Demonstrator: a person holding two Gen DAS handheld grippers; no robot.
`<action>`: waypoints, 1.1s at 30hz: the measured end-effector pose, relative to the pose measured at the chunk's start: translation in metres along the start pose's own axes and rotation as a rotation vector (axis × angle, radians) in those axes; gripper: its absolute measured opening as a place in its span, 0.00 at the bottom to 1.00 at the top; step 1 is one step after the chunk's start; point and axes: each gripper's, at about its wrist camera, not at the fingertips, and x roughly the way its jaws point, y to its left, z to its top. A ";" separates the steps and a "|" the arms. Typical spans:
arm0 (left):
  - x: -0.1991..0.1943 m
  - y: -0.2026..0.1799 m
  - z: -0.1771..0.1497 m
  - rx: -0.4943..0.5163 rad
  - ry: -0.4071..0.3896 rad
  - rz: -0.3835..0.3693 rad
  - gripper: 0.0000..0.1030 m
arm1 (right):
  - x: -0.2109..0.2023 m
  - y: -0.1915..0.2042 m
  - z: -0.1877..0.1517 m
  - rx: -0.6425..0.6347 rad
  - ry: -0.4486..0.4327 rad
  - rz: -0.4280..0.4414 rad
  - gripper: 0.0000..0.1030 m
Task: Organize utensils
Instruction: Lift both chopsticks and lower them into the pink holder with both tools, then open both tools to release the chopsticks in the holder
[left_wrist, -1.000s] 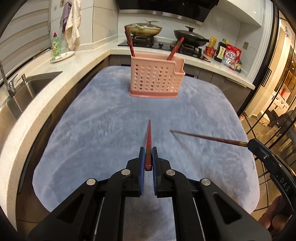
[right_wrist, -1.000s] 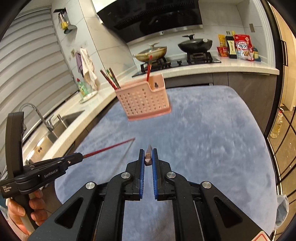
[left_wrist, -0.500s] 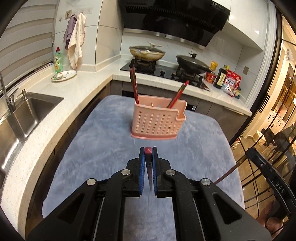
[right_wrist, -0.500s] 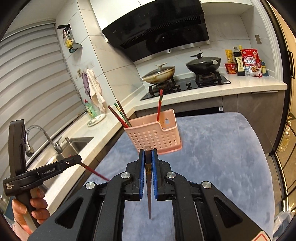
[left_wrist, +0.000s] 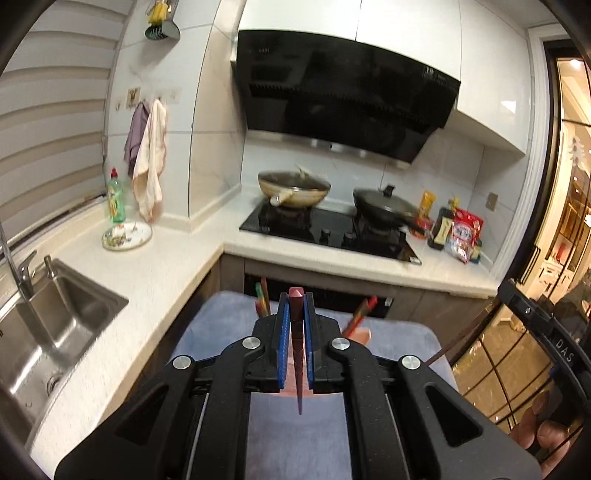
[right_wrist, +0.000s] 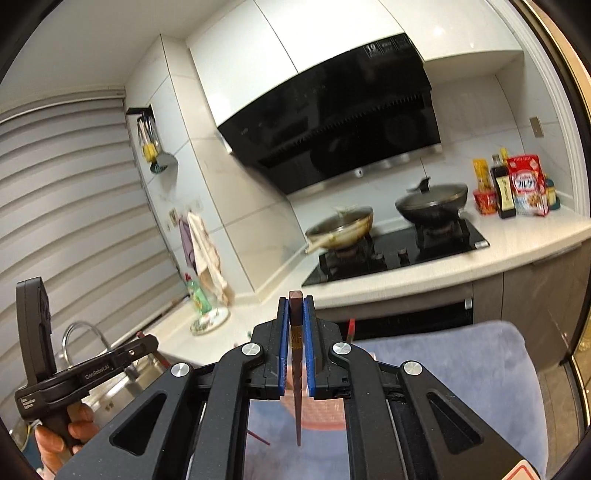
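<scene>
**Q:** What has changed since a second ago?

**A:** Both my claws have tipped upward. Earlier each chopstick pointed forward over the blue-grey cloth toward the pink basket; now each stands nearly upright between my fingers, its thick end up and its thin tip hanging down. The hood and wall fill most of both views, and the basket has dropped almost out of sight behind my claws.

**Q:** How do your claws stand?

**A:** My left claw (left_wrist: 295, 325) is closed to a narrow gap on a dark red chopstick (left_wrist: 296, 354), pinched between the blue pads (left_wrist: 282, 343). My right claw (right_wrist: 295, 332) is closed the same way on a brown chopstick (right_wrist: 296, 369). Neither chopstick touches anything but the pads.

**Q:** Where is the basket?

**A:** The pink basket (right_wrist: 325, 413) shows only as a pink patch below my right claw, on the blue-grey cloth (right_wrist: 461, 369) near its far edge. In the left view, the tops of other chopsticks (left_wrist: 262, 299) poke up just left of my fingers, and a red pair (left_wrist: 364, 312) just to the right.

**Q:** Anything else?

**A:** The right view shows my left claw low at the left edge. Behind are the stove (left_wrist: 328, 229) and, at the left, the sink (left_wrist: 55, 314).
</scene>
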 end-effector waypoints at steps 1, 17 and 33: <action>0.004 -0.001 0.010 0.001 -0.017 0.005 0.07 | 0.006 -0.001 0.006 0.003 -0.013 0.000 0.07; 0.094 -0.004 0.026 0.024 -0.027 0.037 0.07 | 0.111 -0.014 -0.004 -0.030 0.059 -0.054 0.07; 0.140 0.007 -0.012 0.018 0.070 0.046 0.07 | 0.157 -0.028 -0.063 -0.032 0.204 -0.049 0.07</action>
